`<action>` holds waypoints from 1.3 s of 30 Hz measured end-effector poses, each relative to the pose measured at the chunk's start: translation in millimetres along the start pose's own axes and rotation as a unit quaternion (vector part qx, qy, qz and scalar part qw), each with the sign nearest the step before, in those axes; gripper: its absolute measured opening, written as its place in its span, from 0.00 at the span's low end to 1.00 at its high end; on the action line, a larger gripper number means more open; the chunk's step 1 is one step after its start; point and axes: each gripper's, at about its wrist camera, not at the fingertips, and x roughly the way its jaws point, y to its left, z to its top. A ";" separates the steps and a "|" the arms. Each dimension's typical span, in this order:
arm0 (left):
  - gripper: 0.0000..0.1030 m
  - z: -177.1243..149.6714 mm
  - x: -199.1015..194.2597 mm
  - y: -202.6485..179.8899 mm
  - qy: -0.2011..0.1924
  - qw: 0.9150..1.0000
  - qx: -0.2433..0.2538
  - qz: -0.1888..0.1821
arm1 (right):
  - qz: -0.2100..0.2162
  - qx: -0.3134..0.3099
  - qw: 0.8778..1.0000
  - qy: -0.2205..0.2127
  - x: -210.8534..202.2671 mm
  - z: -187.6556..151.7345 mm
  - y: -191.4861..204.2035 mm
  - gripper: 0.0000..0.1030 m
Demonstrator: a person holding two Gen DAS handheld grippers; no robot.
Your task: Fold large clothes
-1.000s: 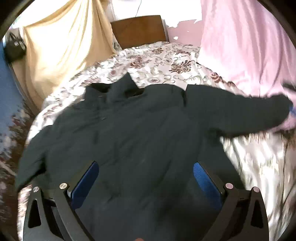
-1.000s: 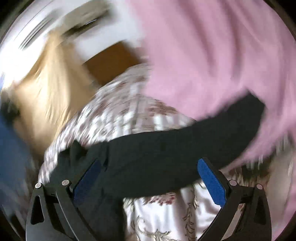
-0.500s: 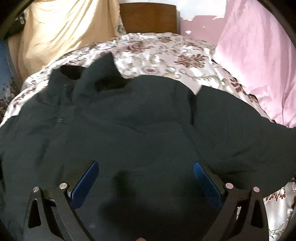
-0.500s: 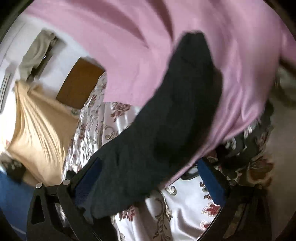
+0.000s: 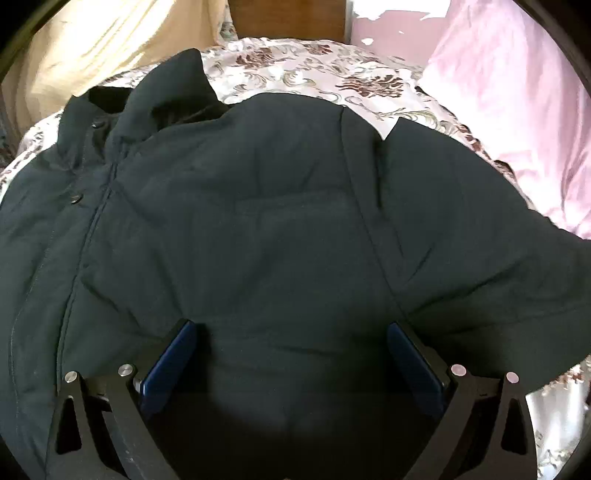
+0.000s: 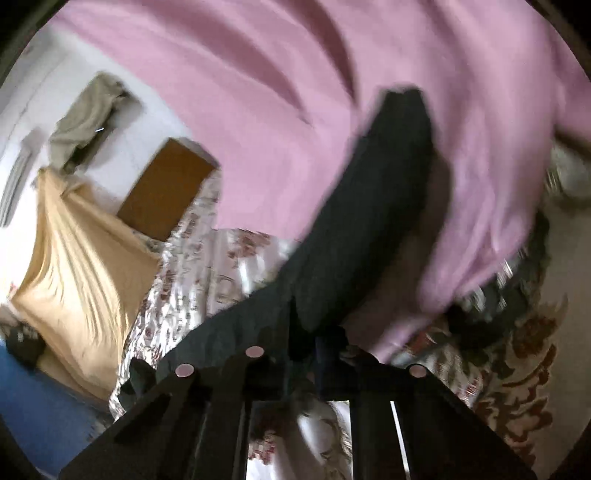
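A jacket (image 5: pixel 258 221) lies spread across the bed (image 5: pixel 332 77), collar toward the headboard (image 5: pixel 288 16) at the far edge, 1 sleeve (image 6: pixel 369 206) reaching to the bed's right edge, against a hanging cloth (image 6: pixel 295 92). A draped sheet (image 5: pixel 110 40) hangs left of the headboard, beyond the bed's far-left corner.

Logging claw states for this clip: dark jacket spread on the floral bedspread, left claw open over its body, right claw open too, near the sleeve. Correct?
Not quite. The right claw is shut on the jacket's sleeve, as the right wrist view shows. The left claw is open over the jacket on the floral bedspread.
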 end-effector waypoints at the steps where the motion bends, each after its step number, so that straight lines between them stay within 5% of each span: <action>1: 1.00 0.2 -4.1 3.2 0.005 1.000 0.003 -0.012 | 0.003 -0.021 1.000 -0.012 -6.7 2.1 10.2 0.07; 8: 1.00 -22.6 -52.1 44.1 0.043 0.997 0.068 0.004 | 0.035 -0.141 0.987 -0.067 -41.0 1.6 92.0 0.06; 13: 1.00 -35.1 -90.7 118.5 0.047 0.998 0.031 0.001 | 0.046 -0.284 0.956 -0.061 -50.0 -39.1 199.8 0.06; 21: 1.00 -59.1 -160.0 250.5 0.036 0.996 -0.035 0.078 | 0.090 -0.461 0.883 -0.004 -29.9 -158.0 369.9 0.05; 26: 1.00 -75.0 -194.7 314.7 0.009 0.991 -0.078 0.105 | 0.117 -0.499 0.858 0.026 -42.2 -236.1 417.8 0.05; 32: 1.00 -89.3 -211.2 355.7 -0.010 0.986 -0.104 0.134 | 0.138 -0.541 0.820 0.126 -14.1 -349.8 449.3 0.07; 35: 1.00 -88.9 -211.1 362.7 -0.028 0.982 -0.114 0.145 | 0.132 -0.563 0.795 0.182 5.6 -385.4 429.7 0.17; 39: 1.00 -85.4 -208.7 361.5 -0.062 0.981 -0.126 0.136 | 0.185 -0.534 0.782 0.262 -0.7 -390.4 407.5 0.66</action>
